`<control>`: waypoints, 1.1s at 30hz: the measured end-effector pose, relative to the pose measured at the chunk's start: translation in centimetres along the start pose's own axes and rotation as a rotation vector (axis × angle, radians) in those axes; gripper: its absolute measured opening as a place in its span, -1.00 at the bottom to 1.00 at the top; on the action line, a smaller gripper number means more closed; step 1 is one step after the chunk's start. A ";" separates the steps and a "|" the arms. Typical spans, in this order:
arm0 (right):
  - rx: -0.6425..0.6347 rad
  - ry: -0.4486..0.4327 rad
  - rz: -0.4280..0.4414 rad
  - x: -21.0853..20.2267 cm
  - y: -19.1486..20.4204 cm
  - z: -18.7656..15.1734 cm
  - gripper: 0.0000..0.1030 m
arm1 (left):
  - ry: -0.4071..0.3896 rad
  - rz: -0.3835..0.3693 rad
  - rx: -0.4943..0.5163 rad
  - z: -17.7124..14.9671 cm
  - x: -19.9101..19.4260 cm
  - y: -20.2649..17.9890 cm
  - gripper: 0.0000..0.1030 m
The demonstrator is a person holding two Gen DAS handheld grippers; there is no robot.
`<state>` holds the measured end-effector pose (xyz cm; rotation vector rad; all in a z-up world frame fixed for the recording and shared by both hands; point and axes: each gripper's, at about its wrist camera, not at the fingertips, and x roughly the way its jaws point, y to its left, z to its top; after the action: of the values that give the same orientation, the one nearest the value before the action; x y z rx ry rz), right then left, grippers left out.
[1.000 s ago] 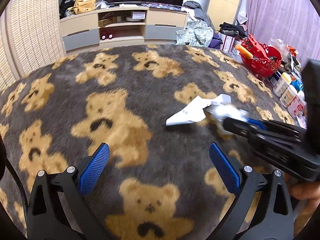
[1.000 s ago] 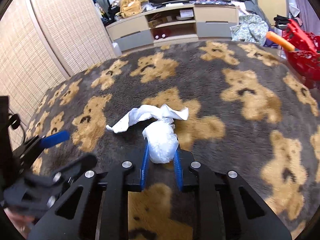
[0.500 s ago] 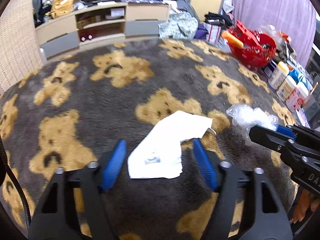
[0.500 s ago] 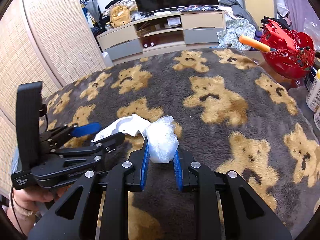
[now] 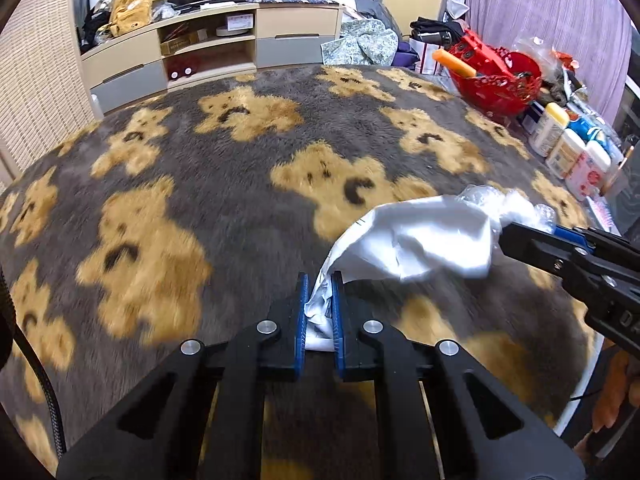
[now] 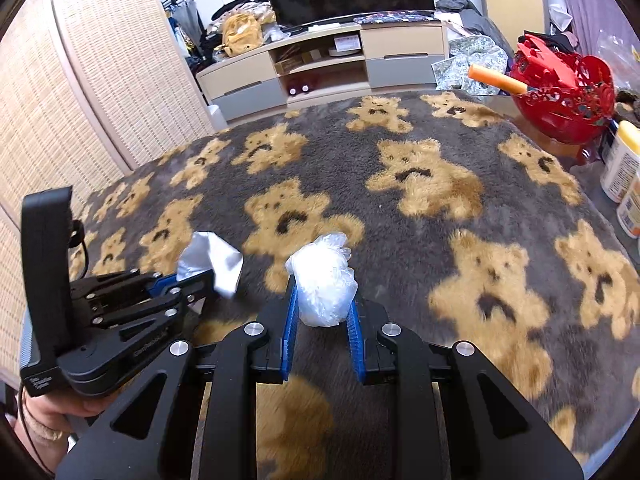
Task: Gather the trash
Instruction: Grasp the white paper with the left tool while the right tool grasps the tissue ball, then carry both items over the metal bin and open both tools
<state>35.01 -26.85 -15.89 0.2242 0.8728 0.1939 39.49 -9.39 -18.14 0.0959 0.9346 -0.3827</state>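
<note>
My left gripper (image 5: 319, 280) is shut on a corner of a crumpled white paper sheet (image 5: 416, 240), lifted off the teddy-bear rug (image 5: 200, 168). The sheet also shows in the right wrist view (image 6: 212, 258), pinched in the left gripper (image 6: 188, 278). My right gripper (image 6: 322, 292) is shut on a crumpled clear plastic bag (image 6: 326, 286), held above the rug (image 6: 440, 240). In the left wrist view the right gripper (image 5: 532, 236) sits at the right with the bag (image 5: 504, 200) just behind the sheet.
A red basket (image 5: 500, 80) with an orange stick and several bottles (image 5: 568, 148) stand off the rug's right edge. A TV cabinet (image 5: 216, 52) lines the far wall. A wicker screen (image 6: 60, 100) stands at the left.
My left gripper closed on the white sheet and lifted it off the rug. My right gripper kept hold of the plastic bag and stayed beside it.
</note>
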 end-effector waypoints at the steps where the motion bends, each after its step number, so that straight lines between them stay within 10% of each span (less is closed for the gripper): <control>1: -0.002 -0.005 0.006 -1.0 0.3 -0.4 -0.54 | -0.007 0.000 -0.005 -0.5 -1.1 -0.1 -0.81; 21: -0.114 -0.078 -0.047 -18.7 3.1 -9.9 -0.54 | -0.184 -0.027 -0.071 -12.6 -22.0 -6.5 -0.80; 33: -0.057 -0.055 0.028 -20.4 3.1 -19.2 -0.54 | -0.064 -0.042 -0.114 -23.8 -20.9 -8.0 -0.80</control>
<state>7.09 -26.97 -12.06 0.1880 0.8087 0.2371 7.21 -5.20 -14.92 -0.0400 0.8939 -0.3689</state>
